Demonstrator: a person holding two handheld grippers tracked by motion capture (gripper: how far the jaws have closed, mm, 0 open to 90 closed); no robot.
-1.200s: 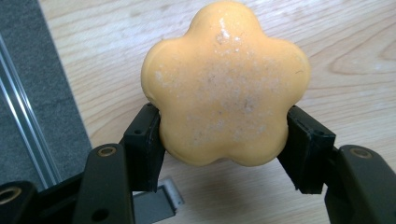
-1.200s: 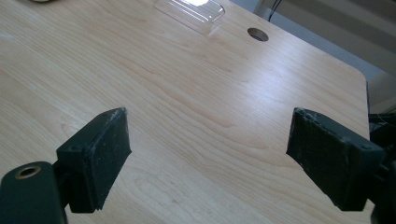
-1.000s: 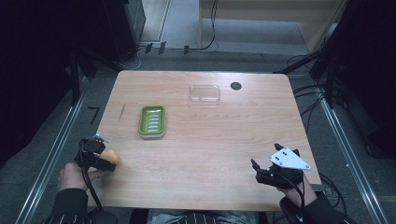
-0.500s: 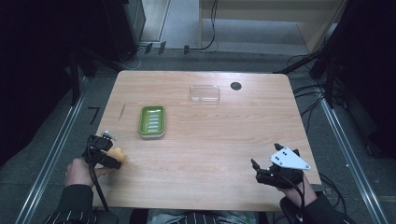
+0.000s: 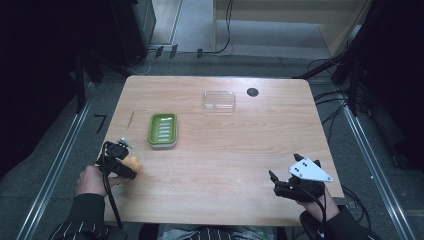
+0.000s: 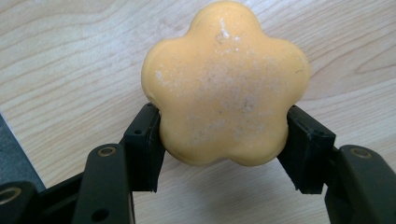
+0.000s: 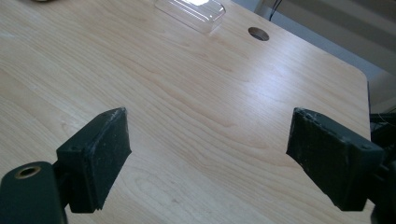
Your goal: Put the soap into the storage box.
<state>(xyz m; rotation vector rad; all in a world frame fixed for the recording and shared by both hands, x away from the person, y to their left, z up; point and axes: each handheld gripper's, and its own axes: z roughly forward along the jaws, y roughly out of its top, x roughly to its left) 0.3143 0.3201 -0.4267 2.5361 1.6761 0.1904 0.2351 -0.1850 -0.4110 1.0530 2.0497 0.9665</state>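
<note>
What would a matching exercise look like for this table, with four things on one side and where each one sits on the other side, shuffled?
Things:
1. flower-shaped orange soap
2. green soap dish
3. clear plastic lid
4. right gripper

Places or states:
A. far side of the table, beside the round cable hole
B. jaws open, near right corner
C. clamped between the left gripper's jaws
D. left half of the table, ridged inside, nothing in it

Pairs: 1-C, 2-D, 3-A, 4-B
</note>
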